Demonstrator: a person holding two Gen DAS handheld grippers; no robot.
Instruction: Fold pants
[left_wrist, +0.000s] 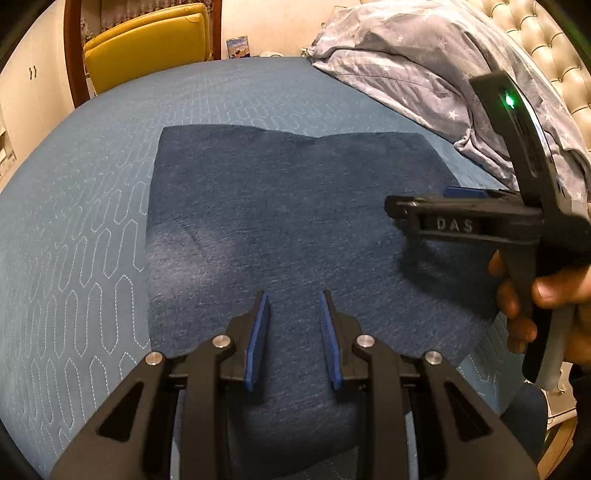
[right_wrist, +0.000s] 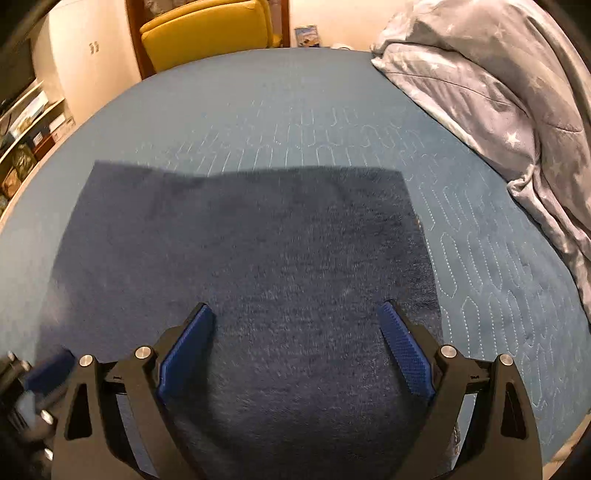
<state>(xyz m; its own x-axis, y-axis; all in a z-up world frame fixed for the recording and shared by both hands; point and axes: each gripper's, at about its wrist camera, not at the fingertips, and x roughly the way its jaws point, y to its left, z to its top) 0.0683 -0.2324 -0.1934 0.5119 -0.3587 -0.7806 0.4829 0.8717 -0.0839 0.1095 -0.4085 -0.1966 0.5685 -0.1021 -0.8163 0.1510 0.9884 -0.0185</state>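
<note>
The dark blue pants (left_wrist: 277, 221) lie folded into a flat rectangle on the blue quilted bed cover (left_wrist: 74, 240). My left gripper (left_wrist: 294, 295) hovers over the near part of the pants, its blue pads a narrow gap apart with nothing between them. My right gripper (right_wrist: 295, 306) stands wide open above the near right part of the pants (right_wrist: 240, 240), holding nothing. In the left wrist view the right gripper (left_wrist: 406, 208) shows side-on over the cloth's right edge, held by a hand (left_wrist: 517, 295). The left gripper (right_wrist: 48, 369) is a blur at the lower left of the right wrist view.
A crumpled grey duvet with stars (left_wrist: 424, 62) is heaped on the bed at the right, against a tufted headboard (left_wrist: 546, 40). A yellow chair (left_wrist: 147, 48) stands beyond the far edge of the bed. Shelves (right_wrist: 26, 122) line the wall at the left.
</note>
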